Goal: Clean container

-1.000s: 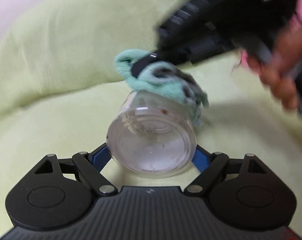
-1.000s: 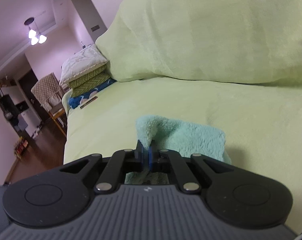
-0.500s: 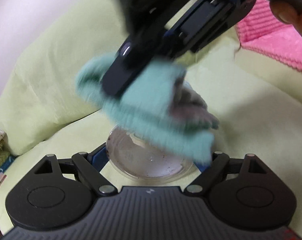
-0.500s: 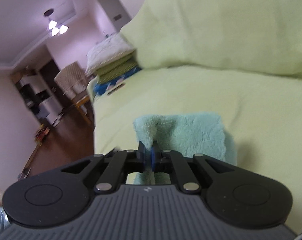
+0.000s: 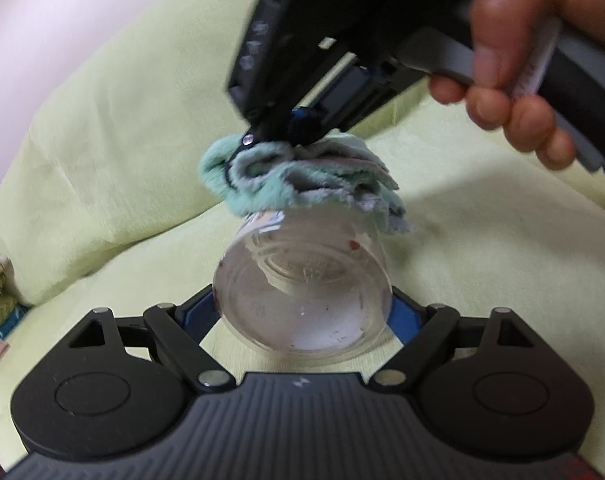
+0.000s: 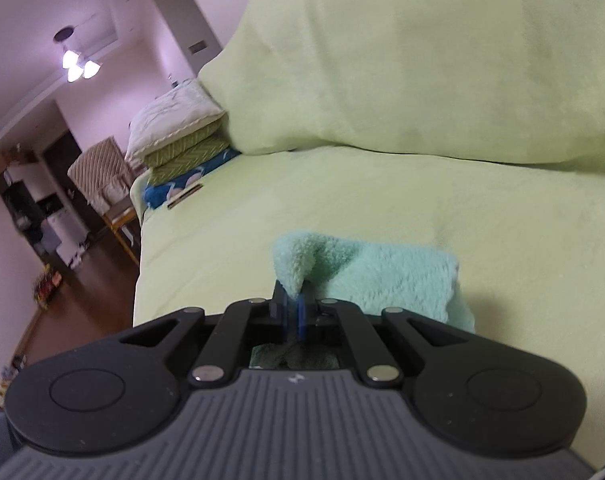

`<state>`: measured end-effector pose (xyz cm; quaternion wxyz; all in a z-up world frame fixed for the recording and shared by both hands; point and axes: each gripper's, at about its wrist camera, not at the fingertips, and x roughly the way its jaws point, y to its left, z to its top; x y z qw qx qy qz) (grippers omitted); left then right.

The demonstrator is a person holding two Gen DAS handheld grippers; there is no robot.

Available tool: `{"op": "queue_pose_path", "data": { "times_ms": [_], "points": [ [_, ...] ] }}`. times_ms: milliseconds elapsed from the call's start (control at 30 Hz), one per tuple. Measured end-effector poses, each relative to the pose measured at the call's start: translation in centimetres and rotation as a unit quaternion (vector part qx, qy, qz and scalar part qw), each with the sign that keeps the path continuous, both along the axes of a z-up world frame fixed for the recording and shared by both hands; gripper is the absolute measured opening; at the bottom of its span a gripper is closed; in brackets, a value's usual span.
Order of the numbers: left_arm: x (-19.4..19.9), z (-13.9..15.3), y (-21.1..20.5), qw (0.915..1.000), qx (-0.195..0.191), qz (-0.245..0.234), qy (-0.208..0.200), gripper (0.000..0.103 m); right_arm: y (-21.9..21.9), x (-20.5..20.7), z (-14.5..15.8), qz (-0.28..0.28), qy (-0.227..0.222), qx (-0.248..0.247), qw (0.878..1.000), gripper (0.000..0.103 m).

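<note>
A pale green fleece cover [image 6: 382, 208] spreads over the sofa or bed under my work, with a stack of folded cushions [image 6: 178, 140] at its far end and a lit ceiling lamp [image 6: 78, 65] in the room beyond. My left gripper [image 5: 302, 312] has its jaws spread wide around the clear round plastic container [image 5: 302, 288], the blue pads pressed on either side of its base, which faces my camera; the mouth points away from the gripper. I see small reddish specks on the inside wall and bottom. My right gripper [image 6: 290, 312] is pinched shut on a fold of the mint-green fluffy cloth [image 6: 382, 276], which bunches just ahead of its fingertips. From the left wrist view that cloth [image 5: 302, 188] sits right on the far rim of the container, covering the mouth, with my right hand [image 5: 514, 80] on the handle above.

I judge I am in the wiping step, at the opening and not yet deep inside. Next I need to push the wad down into the container and twist it against the wall where the specks sit, while my left gripper holds firm so the smooth plastic does not spin or slip out
</note>
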<state>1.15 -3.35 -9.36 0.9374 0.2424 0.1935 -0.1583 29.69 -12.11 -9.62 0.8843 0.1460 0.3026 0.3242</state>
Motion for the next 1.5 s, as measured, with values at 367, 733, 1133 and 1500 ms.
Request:
{"op": "queue_pose_path", "data": {
  "times_ms": [367, 733, 1133, 1500],
  "points": [
    [-0.9, 2.5, 2.9, 0.9847, -0.151, -0.029, 0.083, 0.087, -2.0, -1.2, -0.4, -0.038, 0.018, 0.037, 0.998, 0.002],
    [-5.0, 2.4, 0.8, 0.9995, -0.027, 0.000, 0.015, 0.086, -0.6, -4.7, 0.0, 0.055, 0.040, 0.060, 0.996, 0.005],
    [-6.4, 0.6, -1.5, 0.9997, -0.023, 0.000, 0.003, 0.086, -0.7, 0.9, -0.8, -0.008, 0.029, 0.048, 0.998, 0.001],
    [-6.5, 2.4, 0.7, 0.9840, -0.154, -0.026, 0.086, 0.087, -2.6, -1.0, -1.5, -0.047, 0.038, 0.082, 0.995, 0.002]
  ]
}}
